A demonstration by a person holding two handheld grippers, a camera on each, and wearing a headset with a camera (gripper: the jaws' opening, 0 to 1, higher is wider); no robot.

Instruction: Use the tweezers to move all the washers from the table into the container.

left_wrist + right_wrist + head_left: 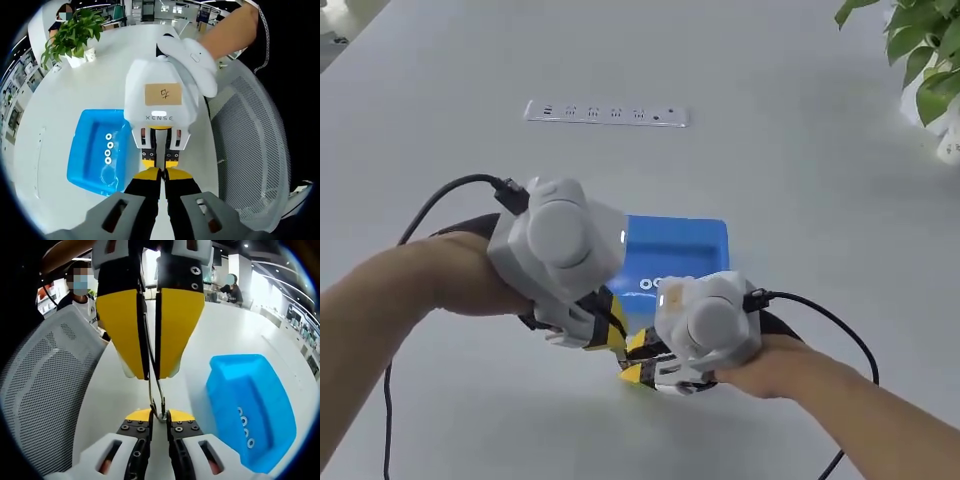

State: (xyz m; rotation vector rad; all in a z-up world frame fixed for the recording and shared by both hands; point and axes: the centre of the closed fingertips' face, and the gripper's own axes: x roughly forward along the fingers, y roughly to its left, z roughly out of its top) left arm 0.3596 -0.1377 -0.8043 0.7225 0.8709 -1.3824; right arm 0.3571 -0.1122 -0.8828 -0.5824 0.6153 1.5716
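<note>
I'm clamping my left gripper (pixel 150 376) and right gripper (pixel 159 416) on the tweezers (pixel 150 390) over the bench (pixel 115 395), four washers (pixel 245 429) are already sitting in the blue container (pixel 270 385) just on the far side, so I'm guessing it's nearly done.

The left tongs (pixel 162 176) and right tongs (pixel 160 416) are meeting tip to tip, both pinching the tweezers (pixel 159 407), so nothing is passing between them. The blue container (pixel 700 232) is sitting just beyond them, its top lying open. Bare tabletop (pixel 770 150) is stretching to either side and ahead, up to a power strip (pixel 605 113). A plant (pixel 925 60) is crowding the far right corner, and a mesh chair (pixel 250 145) is standing by the tabletop's edge.
</note>
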